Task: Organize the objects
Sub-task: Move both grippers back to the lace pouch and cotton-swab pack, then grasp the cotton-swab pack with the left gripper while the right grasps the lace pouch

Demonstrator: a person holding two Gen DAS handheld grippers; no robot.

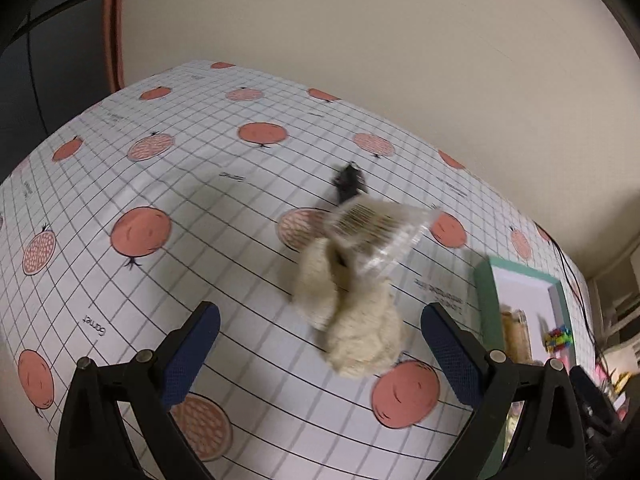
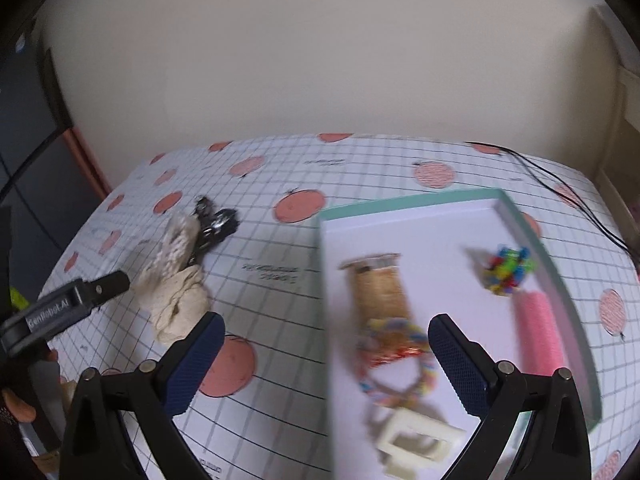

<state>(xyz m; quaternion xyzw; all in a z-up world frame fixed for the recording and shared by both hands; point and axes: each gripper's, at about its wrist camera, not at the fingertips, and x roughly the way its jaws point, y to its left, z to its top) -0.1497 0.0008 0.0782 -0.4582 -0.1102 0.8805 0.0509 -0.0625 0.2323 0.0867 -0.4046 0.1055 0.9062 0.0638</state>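
Left wrist view shows the left gripper (image 1: 320, 344) spread wide and empty over the cream knit bundle (image 1: 352, 320), which lies on the tablecloth (image 1: 160, 184) under a clear packet (image 1: 376, 232), beside a black clip (image 1: 349, 182). Closing now could pinch only loose knit or knock the packet aside. Further right, the right gripper (image 2: 326, 360), equally wide and empty, hangs over the teal-rimmed tray (image 2: 400, 200), whose contents it might scatter.

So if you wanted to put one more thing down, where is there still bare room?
Inside the tray, the white floor along its far wall is bare, beyond the bristle roll and pushpins. The near end is crowded with a braided ring and cream clip. On the table, everything left of the yarn bundle is free.
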